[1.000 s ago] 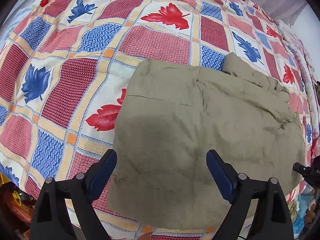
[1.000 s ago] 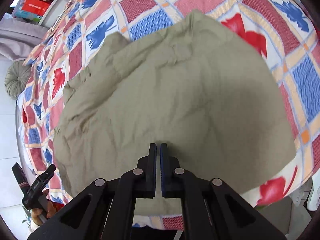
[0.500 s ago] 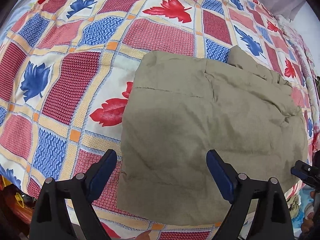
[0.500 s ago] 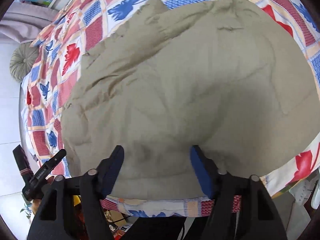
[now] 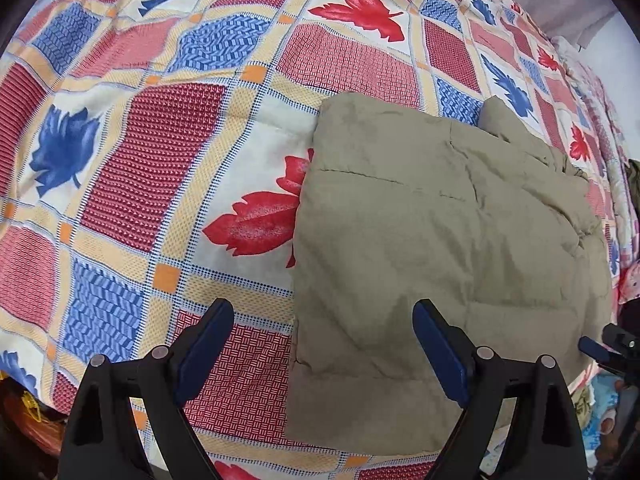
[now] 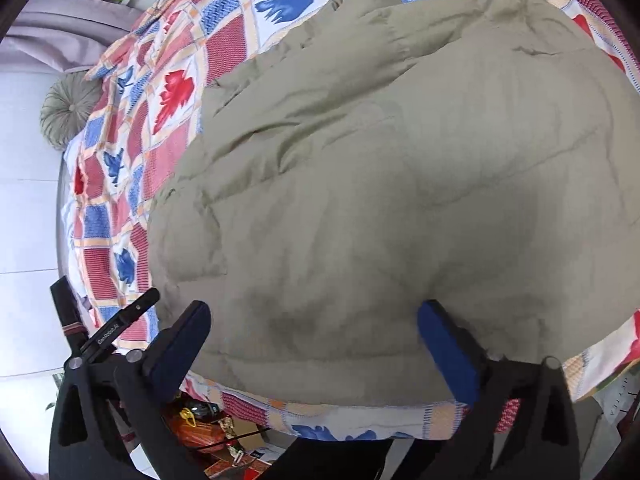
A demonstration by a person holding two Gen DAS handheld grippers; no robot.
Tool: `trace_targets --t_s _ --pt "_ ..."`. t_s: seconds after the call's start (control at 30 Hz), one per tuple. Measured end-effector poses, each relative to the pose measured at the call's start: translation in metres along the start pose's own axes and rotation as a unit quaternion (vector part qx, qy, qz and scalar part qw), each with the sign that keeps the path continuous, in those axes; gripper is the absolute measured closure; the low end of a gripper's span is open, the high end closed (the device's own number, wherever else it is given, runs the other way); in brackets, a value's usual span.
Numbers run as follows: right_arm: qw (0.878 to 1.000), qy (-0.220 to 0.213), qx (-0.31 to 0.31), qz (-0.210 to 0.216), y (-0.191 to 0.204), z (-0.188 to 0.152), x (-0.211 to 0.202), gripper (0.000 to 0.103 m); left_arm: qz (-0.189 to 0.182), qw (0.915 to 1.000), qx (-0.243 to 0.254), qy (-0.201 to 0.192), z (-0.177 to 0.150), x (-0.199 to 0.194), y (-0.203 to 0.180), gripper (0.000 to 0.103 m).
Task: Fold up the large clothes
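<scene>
Right gripper was clamped shut a second ago, now opening wide, nothing gripped; left gripper spread, empty; folded jacket lies on quilt near the edge.

Left gripper: black moulded frame, silver round screws at the pivots, dark blue pads on both fingers. Right gripper: identical black frame, blue pads, silver screws.
</scene>
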State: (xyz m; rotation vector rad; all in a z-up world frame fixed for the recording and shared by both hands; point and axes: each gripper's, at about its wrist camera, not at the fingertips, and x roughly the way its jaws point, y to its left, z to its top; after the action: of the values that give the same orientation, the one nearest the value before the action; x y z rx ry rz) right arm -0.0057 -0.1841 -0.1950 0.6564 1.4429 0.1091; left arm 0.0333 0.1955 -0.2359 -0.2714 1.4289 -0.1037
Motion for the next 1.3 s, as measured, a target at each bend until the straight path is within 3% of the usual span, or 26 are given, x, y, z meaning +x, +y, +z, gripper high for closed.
trace_targets --t_s 0.1,0.2,0.3,0.43,0.53,0.7,0.9,0.97,1.0,1.03,1.1,1.23,1.3 --pt "1.000 0.012 -0.006 -0.006 0.002 -0.004 0.007 0.000 -0.024 0.9997 -0.001 -0.011 0.004 0.001 0.013 0.011" --pt "1.000 0.027 -0.010 -0.012 0.001 -0.005 0.013 0.000 -0.096 0.9954 -0.001 0.006 0.012 0.010 0.025 0.011" --pt "0.999 0.032 -0.011 -0.016 0.000 -0.005 0.017 0.000 -0.179 0.9824 0.014 0.053 0.018 0.031 0.025 0.011" --pt "0.999 0.035 -0.013 -0.021 -0.001 -0.005 0.020 0.000 -0.243 0.9638 0.024 0.107 0.019 0.061 0.015 0.011" --pt "0.999 0.037 -0.015 -0.026 0.000 -0.006 0.022 0.000 -0.273 0.9544 0.036 0.116 0.022 0.072 0.000 0.011" --pt "0.998 0.041 -0.019 -0.032 0.001 -0.006 0.024 0.000 -0.293 0.9454 0.056 0.132 0.027 0.084 -0.030 0.011" --pt "0.998 0.045 -0.020 -0.036 0.001 -0.006 0.027 0.000 -0.287 0.9434 0.062 0.154 0.032 0.101 -0.040 0.012" --pt "0.998 0.051 -0.022 -0.038 0.003 -0.004 0.026 0.000 -0.292 0.9407 0.061 0.161 0.033 0.102 -0.042 0.037" --pt "0.998 0.054 -0.023 -0.037 0.005 -0.004 0.025 0.000 -0.310 0.9346 0.059 0.165 0.034 0.100 -0.043 0.063" --pt "0.998 0.057 -0.025 -0.034 0.007 -0.003 0.023 0.000 -0.323 0.9307 0.058 0.161 0.031 0.094 -0.039 0.070" --pt "0.998 0.051 -0.033 -0.022 0.010 0.000 0.013 0.000 -0.322 0.9323 0.074 0.146 0.029 0.080 -0.046 0.076" --pt "0.998 -0.014 -0.056 -0.021 0.015 0.010 -0.016 0.004 -0.341 0.9288 0.063 0.130 0.029 0.050 -0.057 0.079" --pt "0.997 -0.038 -0.055 -0.030 0.014 0.016 -0.019 0.043 -0.349 0.9273 0.061 0.121 0.031 0.029 -0.068 0.079"
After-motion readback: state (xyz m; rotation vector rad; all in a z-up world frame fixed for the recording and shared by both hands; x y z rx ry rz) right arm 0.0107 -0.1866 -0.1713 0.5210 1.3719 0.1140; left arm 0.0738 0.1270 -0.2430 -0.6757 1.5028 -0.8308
